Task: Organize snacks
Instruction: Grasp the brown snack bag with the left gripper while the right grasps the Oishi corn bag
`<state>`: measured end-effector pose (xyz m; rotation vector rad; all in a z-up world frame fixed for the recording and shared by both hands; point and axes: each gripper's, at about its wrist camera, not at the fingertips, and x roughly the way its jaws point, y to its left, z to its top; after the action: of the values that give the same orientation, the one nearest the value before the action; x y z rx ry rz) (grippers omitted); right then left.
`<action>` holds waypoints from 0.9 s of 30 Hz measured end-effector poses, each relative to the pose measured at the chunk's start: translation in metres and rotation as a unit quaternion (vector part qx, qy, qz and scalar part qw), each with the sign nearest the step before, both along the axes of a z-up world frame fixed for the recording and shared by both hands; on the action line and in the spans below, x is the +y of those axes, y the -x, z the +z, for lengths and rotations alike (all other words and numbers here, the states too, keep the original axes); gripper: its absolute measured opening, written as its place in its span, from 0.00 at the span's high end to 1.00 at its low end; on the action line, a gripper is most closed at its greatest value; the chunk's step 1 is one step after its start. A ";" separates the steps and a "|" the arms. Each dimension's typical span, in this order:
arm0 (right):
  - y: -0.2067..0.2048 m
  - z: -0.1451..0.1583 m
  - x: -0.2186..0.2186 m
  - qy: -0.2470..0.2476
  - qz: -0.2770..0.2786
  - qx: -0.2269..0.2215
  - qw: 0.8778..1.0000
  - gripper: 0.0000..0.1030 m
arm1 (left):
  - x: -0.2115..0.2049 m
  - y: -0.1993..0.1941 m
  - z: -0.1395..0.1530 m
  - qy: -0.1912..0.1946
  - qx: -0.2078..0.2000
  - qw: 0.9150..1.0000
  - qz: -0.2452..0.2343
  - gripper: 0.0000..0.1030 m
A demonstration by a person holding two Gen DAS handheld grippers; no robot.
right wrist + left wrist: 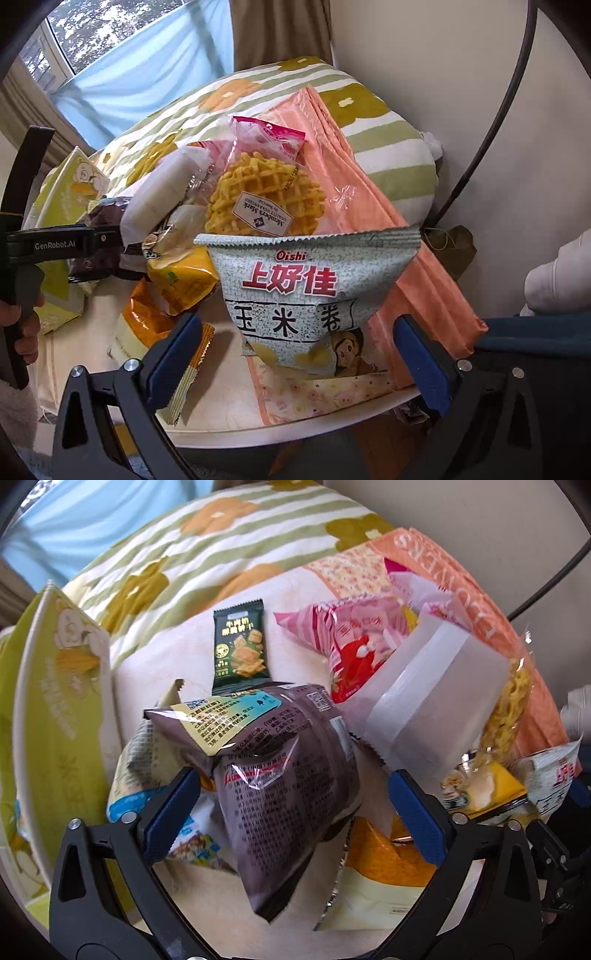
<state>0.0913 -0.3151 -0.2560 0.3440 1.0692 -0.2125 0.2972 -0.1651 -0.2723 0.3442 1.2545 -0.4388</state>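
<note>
A pile of snack packets lies on a white round table (pixel 295 428). In the left wrist view my left gripper (pixel 293 775) points down over a brown-purple snack bag (pixel 288 794). The bag sits between the wide-spread blue pads (pixel 170 812), and neither pad presses on it. In the right wrist view my right gripper (pixel 297 321) stands open around a grey-green Oishi corn-roll bag (pixel 314 291), with gaps on both sides. The left gripper's black body (pixel 59 243) and a hand show at the left edge there.
Around the bags lie a dark green cracker packet (pixel 240 646), a pink strawberry bag (pixel 351 642), a white packet (pixel 436 701), a waffle pack (pixel 266 192), yellow packets (pixel 184 280), a green box (pixel 59 701) and a flat peach package (pixel 369 206). Striped floral bedding (pixel 388 158) lies behind.
</note>
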 end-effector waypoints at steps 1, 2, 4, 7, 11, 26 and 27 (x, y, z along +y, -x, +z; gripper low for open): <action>-0.001 -0.001 0.001 0.003 -0.001 0.002 1.000 0.00 | 0.001 -0.002 -0.004 -0.001 0.006 1.000 -0.002 0.09; -0.003 -0.002 0.002 0.007 -0.003 0.005 1.000 0.00 | 0.002 -0.003 -0.005 -0.002 0.009 1.000 -0.003 0.10; -0.004 -0.004 0.003 0.014 -0.008 0.008 1.000 0.00 | 0.004 -0.005 -0.009 -0.007 0.011 1.000 -0.008 0.19; -0.006 -0.008 0.001 0.018 -0.017 0.009 1.000 0.00 | 0.008 -0.006 -0.010 0.000 0.014 1.000 -0.011 0.23; -0.008 -0.015 -0.002 0.012 -0.022 0.010 1.000 0.00 | 0.007 -0.007 -0.011 0.002 0.020 1.000 -0.011 0.41; -0.011 -0.019 -0.001 0.021 0.002 0.003 1.000 0.03 | 0.008 0.005 0.010 0.008 -0.007 1.000 0.011 0.45; -0.012 -0.020 -0.002 0.019 0.004 0.003 1.000 0.08 | 0.009 0.006 0.012 0.008 -0.009 1.000 0.013 0.45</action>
<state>0.1028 -0.3173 -0.2758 0.3052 1.0717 -0.2271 0.2915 -0.1563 -0.2602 0.3182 1.2355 -0.4224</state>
